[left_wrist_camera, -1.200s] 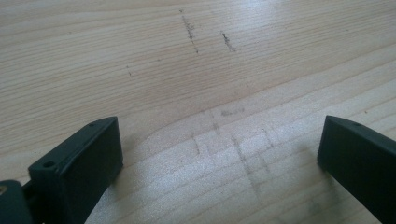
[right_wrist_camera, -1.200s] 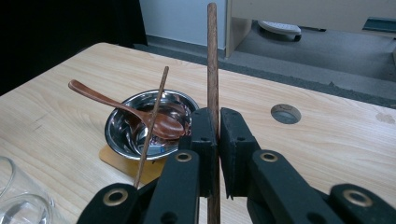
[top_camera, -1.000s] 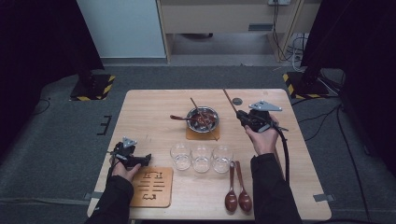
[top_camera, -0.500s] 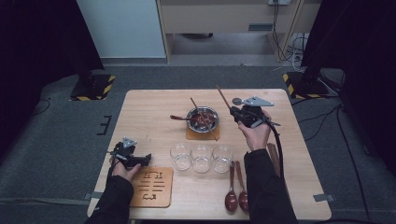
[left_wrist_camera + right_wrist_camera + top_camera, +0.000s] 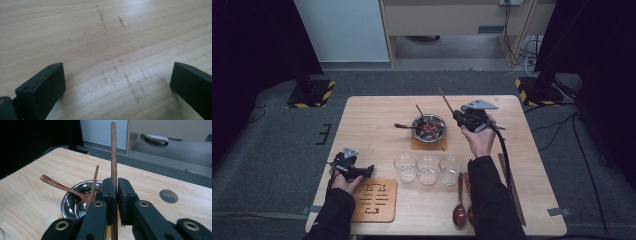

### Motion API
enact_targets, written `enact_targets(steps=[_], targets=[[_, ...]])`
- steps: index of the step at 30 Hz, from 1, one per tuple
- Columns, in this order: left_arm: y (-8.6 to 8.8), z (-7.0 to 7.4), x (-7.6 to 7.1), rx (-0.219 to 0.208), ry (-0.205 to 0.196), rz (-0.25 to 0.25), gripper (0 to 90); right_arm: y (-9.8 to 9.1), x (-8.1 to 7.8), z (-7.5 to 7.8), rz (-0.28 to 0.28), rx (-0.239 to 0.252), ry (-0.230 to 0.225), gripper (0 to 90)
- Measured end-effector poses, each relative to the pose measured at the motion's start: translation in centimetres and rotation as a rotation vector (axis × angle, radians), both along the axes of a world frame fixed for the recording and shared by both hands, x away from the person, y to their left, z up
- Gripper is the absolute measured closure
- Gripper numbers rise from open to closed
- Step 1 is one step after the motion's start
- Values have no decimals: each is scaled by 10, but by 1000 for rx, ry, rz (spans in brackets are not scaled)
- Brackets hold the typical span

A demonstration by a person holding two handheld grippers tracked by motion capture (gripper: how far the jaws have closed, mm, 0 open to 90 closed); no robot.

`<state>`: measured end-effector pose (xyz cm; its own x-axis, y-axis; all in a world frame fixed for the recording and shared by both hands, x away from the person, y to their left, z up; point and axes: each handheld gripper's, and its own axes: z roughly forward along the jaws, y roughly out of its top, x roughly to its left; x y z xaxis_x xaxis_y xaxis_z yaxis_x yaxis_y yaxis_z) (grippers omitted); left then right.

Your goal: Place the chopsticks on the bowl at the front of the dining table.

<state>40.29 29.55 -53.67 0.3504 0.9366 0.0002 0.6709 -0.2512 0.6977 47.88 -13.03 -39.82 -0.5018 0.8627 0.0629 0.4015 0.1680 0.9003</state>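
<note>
The light wooden bench [image 5: 377, 125] carries everything: a carved wooden trivet [image 5: 374, 200] at the near left, a steel bowl [image 5: 428, 127] on a small mat at the centre with a brown spoon [image 5: 60, 186] and a chopstick [image 5: 94, 180] leaning in it, three clear glasses [image 5: 428, 169] in a row before it, and two dark spoons [image 5: 459, 212] near the front edge. The left hand-held gripper [image 5: 353, 170] rests on the bench beside the trivet, its jaws spread wide with only bare wood grain between them. The right hand-held gripper [image 5: 116, 195] is clenched on a long wooden chopstick [image 5: 113, 155], which stands nearly upright between the jaws – just right of the bowl and above the bench. The chopstick's lower end is cut off behind the jaws, and what lies in the bowl is hard to make out. Compared with a second ago, the right hand and its chopstick have shifted left toward the bowl – the left hand has stayed put.
</note>
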Motion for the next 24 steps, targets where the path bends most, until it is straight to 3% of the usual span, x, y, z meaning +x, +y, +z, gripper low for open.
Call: enact_targets(steps=[24], targets=[[0,0,0,-1,0,0,0,11,17,-5,11,7,12,847]])
